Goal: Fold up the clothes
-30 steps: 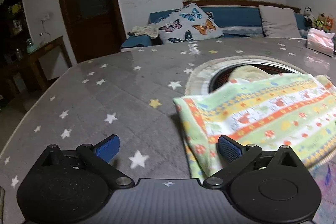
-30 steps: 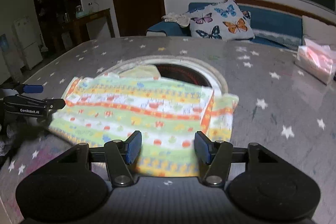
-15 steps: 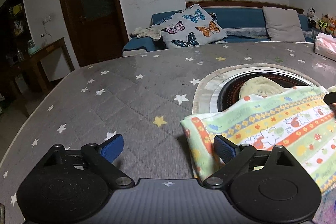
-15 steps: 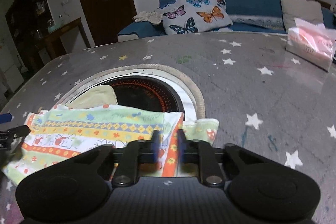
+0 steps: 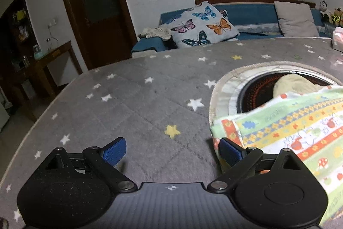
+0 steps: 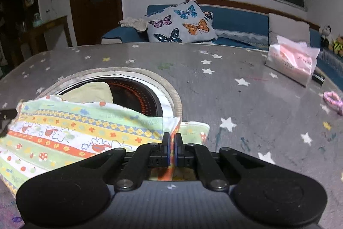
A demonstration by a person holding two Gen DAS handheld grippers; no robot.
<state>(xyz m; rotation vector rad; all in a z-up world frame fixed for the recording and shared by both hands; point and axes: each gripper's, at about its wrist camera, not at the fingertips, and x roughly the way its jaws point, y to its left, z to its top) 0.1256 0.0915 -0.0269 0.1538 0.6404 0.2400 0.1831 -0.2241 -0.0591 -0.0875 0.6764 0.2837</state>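
A colourful striped garment [image 6: 70, 134] with mushrooms and flowers lies folded on the grey star-patterned table cover, partly over a round opening. My right gripper [image 6: 172, 143] is shut on the garment's right edge, the cloth pinched between its blue pads. In the left wrist view the same garment [image 5: 295, 134] fills the right side. My left gripper [image 5: 171, 152] stands open just left of the garment's left edge, with only bare table cover between its fingers; its right pad [image 5: 230, 152] sits beside the cloth's corner. The left gripper's tip [image 6: 6, 116] shows at the left border of the right wrist view.
The round opening [image 6: 133, 91] in the table holds a dark heater ring and a pale yellow cloth [image 6: 92, 92]. A pink tissue pack [image 6: 291, 61] and a pink hair tie [image 6: 332, 99] lie at the right. A sofa with a butterfly pillow [image 6: 180, 23] stands behind the table.
My right gripper closed from open onto the garment's right edge and moved right. My left gripper slid left off the garment, so its jaws now frame bare table.
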